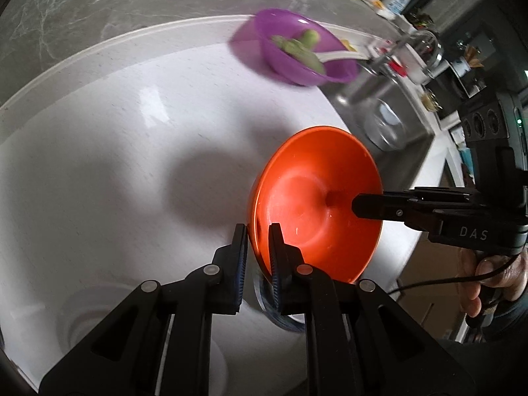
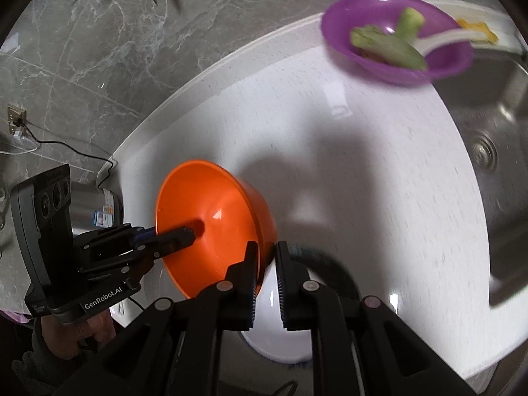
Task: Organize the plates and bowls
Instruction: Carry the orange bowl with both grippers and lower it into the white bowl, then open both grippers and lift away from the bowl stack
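An orange bowl point(image 1: 316, 204) point(image 2: 211, 217) hangs tilted above the white counter point(image 1: 115, 165) point(image 2: 379, 151), held from two sides. My left gripper point(image 1: 257, 234) point(image 2: 188, 232) is shut on one side of its rim. Across from it, my right gripper point(image 2: 267, 249) point(image 1: 361, 204) is shut on the opposite side of the rim. A purple bowl point(image 1: 283, 66) point(image 2: 389, 66) with green vegetable pieces and a white spoon point(image 1: 336, 56) point(image 2: 445, 38) stands at the counter's far edge. Below the orange bowl stands a white bowl point(image 2: 280, 323).
A steel sink point(image 1: 389, 122) point(image 2: 495, 171) lies to the right, with a tap point(image 1: 425, 46) and bottles behind it. A clear blue-rimmed dish point(image 1: 277, 310) and a white plate point(image 1: 76, 316) lie near my left fingers. A grey marble wall point(image 2: 99, 49) backs the counter.
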The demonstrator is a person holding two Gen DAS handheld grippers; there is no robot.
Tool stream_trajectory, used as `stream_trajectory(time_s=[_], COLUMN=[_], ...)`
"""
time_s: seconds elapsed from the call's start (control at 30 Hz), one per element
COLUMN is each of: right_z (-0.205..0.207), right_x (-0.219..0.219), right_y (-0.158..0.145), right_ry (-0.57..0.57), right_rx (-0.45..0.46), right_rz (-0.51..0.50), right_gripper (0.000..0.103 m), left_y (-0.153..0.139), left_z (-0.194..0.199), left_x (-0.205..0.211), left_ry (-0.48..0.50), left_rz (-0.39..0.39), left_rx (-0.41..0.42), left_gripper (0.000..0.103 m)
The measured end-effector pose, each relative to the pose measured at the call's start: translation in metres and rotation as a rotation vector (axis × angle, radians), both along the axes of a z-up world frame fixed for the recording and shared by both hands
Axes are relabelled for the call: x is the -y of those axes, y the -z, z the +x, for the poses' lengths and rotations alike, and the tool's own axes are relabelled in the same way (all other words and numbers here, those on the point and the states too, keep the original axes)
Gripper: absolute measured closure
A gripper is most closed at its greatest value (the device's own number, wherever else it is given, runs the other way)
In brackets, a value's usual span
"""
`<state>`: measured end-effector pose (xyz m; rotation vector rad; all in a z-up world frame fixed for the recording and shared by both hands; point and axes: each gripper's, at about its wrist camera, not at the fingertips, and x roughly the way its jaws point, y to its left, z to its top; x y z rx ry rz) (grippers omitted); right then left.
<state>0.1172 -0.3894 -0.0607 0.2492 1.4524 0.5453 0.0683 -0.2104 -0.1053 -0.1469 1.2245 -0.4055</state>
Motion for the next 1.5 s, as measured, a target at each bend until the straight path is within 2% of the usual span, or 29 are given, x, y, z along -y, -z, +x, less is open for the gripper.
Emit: stream_trajectory(time_s=[0.1, 0.23, 0.47, 0.67, 1.03, 1.13, 1.17, 1.2, 1.27, 1.43, 1.5], right_z=[-0.023, -0.045, -0.055, -0.056, -0.051, -0.048, -0.046, -0.045, -0.045, -0.043, -0.045], right_x=[0.011, 0.022, 0.033, 0.028, 0.027, 0.026, 0.026, 0.026, 0.025, 0.026, 0.025], right_y=[-0.003, 0.004, 0.029, 0.049, 0.051, 0.051, 0.052, 0.053, 0.053, 0.053, 0.053], right_ry=[0.003, 0.015, 0.029, 0.010, -0.025, -0.036, -0.040, -0.043, -0.046, -0.049, -0.055], right_rx=[-0.002, -0.030, -0.068, -0.096, -0.105, -0.107, -0.108, -0.108, -0.108, -0.107, -0.104], right_rz=[-0.016, -0.030, -0.044, -0.048, -0.067, -0.078, -0.082, -0.088, -0.091, -0.098, -0.097], right_gripper=[0.090, 0.090, 0.090, 0.091, 0.092, 0.092, 0.092, 0.092, 0.092, 0.092, 0.092], left_y=[0.002, 0.021, 0.051, 0.061, 0.058, 0.060, 0.061, 0.061, 0.062, 0.062, 0.056], left_z=[-0.023, -0.049, -0.076, -0.074, -0.062, -0.061, -0.061, -0.062, -0.063, -0.063, -0.063], left_x=[0.013, 0.025, 0.041, 0.040, 0.040, 0.037, 0.038, 0.039, 0.044, 0.043, 0.040], left_ry=[0.019, 0.025, 0.015, -0.009, -0.034, -0.044, -0.041, -0.038, -0.020, 0.000, -0.004], left_rz=[0.004, 0.009, 0.037, 0.050, 0.088, 0.081, 0.073, 0.073, 0.090, 0.085, 0.077], left_rx=[-0.003, -0.032, -0.061, -0.058, -0.023, -0.022, -0.023, -0.023, -0.014, -0.009, 0.009], left_gripper=[0.092, 0.092, 0.092, 0.092, 0.090, 0.082, 0.075, 0.060, 0.045, 0.043, 0.037])
